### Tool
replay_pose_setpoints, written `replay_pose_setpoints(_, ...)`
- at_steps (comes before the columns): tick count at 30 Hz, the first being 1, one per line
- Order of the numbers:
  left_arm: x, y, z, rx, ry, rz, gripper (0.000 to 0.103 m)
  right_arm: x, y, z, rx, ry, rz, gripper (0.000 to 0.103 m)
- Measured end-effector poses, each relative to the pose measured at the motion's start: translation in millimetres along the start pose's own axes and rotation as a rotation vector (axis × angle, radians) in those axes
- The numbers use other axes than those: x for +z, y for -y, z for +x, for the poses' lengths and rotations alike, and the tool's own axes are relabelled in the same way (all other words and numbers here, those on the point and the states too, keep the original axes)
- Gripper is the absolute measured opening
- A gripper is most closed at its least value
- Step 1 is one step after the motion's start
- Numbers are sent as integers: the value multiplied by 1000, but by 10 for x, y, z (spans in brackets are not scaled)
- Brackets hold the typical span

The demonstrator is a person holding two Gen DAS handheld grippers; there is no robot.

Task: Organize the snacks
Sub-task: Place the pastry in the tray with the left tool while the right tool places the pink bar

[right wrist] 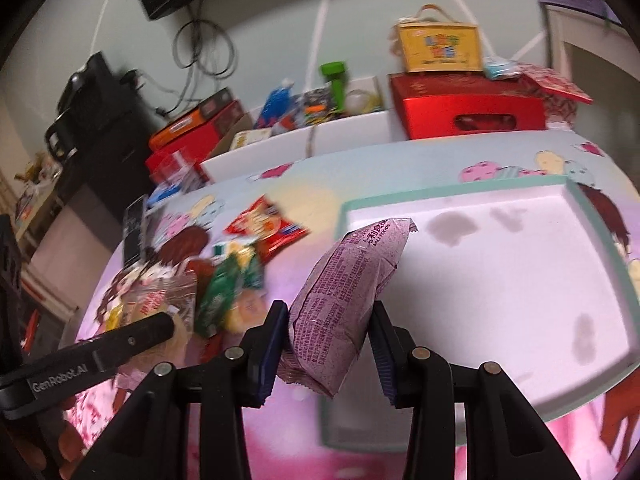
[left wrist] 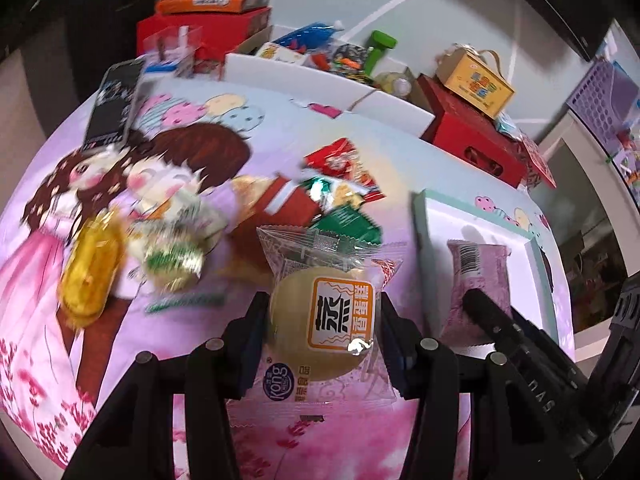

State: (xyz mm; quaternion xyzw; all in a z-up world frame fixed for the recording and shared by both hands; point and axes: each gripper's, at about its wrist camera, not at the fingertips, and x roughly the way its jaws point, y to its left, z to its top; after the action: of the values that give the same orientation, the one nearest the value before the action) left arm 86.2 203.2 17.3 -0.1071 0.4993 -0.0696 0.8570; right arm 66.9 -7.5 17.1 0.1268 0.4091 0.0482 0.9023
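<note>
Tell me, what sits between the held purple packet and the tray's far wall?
Nothing: in the right wrist view, bare white tray floor runs from the purple foil snack packet to the shallow teal-rimmed white tray's far wall.

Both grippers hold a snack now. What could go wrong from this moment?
1. The right gripper holds the purple packet only at its lower part, tilted over the tray; it may swing or slip.
2. The left gripper squeezes the soft cake packet; the cake may be crushed.
3. The grippers are close together and may collide near the tray.
</note>
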Motion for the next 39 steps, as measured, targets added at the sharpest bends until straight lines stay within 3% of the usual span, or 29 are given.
replay_pose_setpoints(14, 393, 1031, 517, -72, -25, 202, 53, 275, 1053, -5, -160, 48, 188, 44)
replay_pose_setpoints(25, 505, 1709, 1002, -95, -75, 311, 54, 256, 1483, 36, -214, 40, 272, 46)
replay_pose_setpoints(27, 496, 1770, 1028, -87, -75, 325, 59, 262, 1522, 44, -231, 32, 283, 47)
replay_pose_setpoints(28, 492, 1784, 1026, -85, -73, 328, 69, 256, 1528, 35, -239, 33, 287, 46)
replay_pose_setpoints(30, 484, 1795, 1005, -79, -64, 324, 82, 257, 1555, 0, -251, 37, 300, 53)
replay_pose_setpoints(36, 525, 1719, 896, -67, -42, 295, 82, 260, 1529, -31, -288, 18, 284, 58)
replay_pose_setpoints(38, 534, 1691, 870, -61, -34, 293, 83, 260, 1515, -25, -289, 8, 279, 69)
replay_pose_setpoints(39, 540, 1678, 867, -55, -30, 292, 88, 260, 1515, -23, -293, 5, 279, 81)
